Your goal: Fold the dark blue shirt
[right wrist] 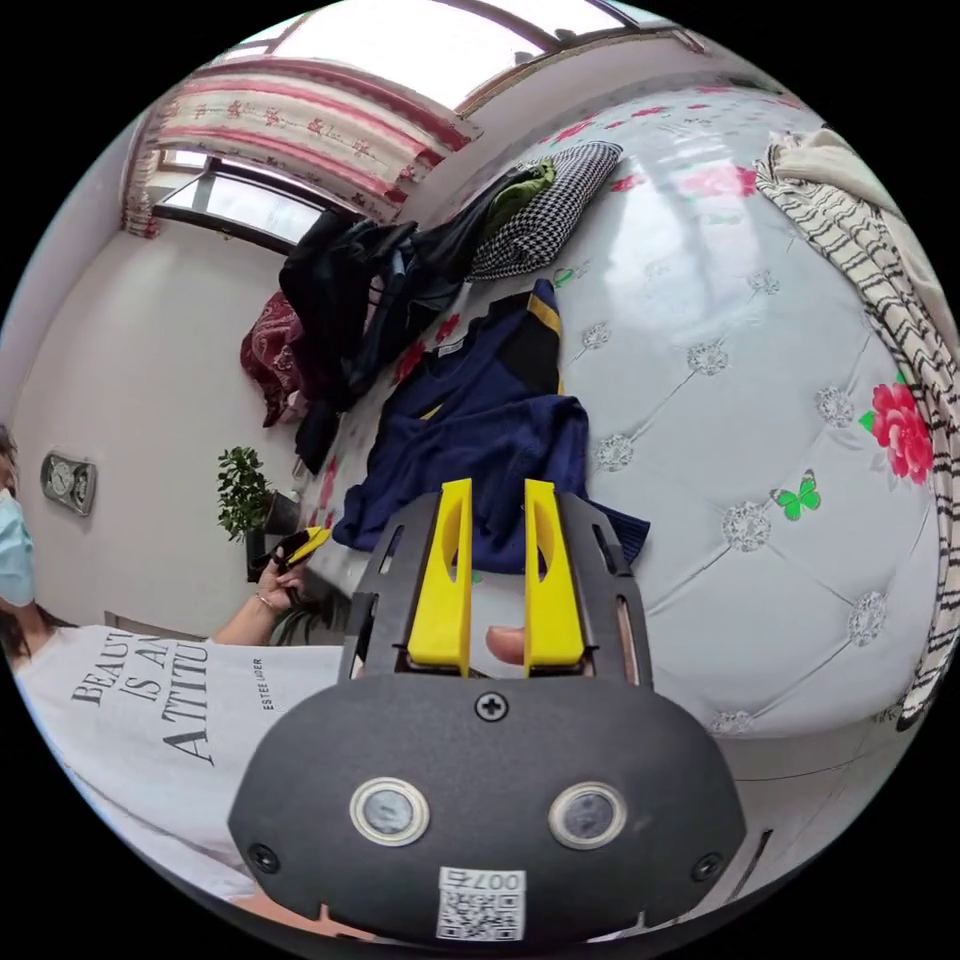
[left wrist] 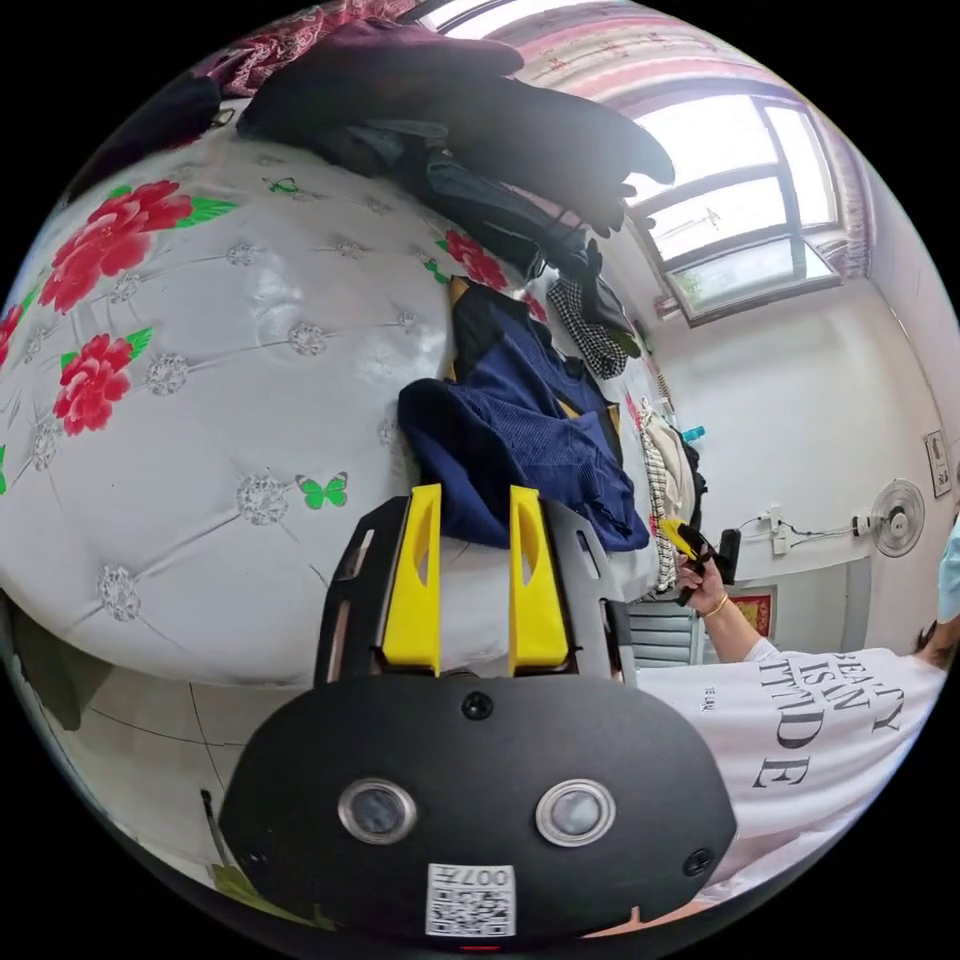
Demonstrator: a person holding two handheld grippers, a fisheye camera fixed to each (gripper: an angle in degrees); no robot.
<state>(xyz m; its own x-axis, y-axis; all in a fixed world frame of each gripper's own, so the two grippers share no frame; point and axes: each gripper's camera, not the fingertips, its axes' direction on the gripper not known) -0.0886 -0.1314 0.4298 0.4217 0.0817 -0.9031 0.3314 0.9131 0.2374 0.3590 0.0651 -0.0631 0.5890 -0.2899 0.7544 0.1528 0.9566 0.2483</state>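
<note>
On a flowered white bed [left wrist: 200, 400], crumpled dark blue shirt [left wrist: 520, 440] just ahead of left gripper [left wrist: 477, 500] and right gripper [right wrist: 498, 495], both open, empty, about equally near.

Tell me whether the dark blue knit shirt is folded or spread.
Neither neatly: the dark blue knit shirt lies rumpled and bunched on the white floral bedcover, partly doubled over itself.

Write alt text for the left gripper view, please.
A crumpled dark blue shirt lies on a white quilted bed with red flowers. The left gripper hovers just before it, yellow fingers open and empty.
</note>
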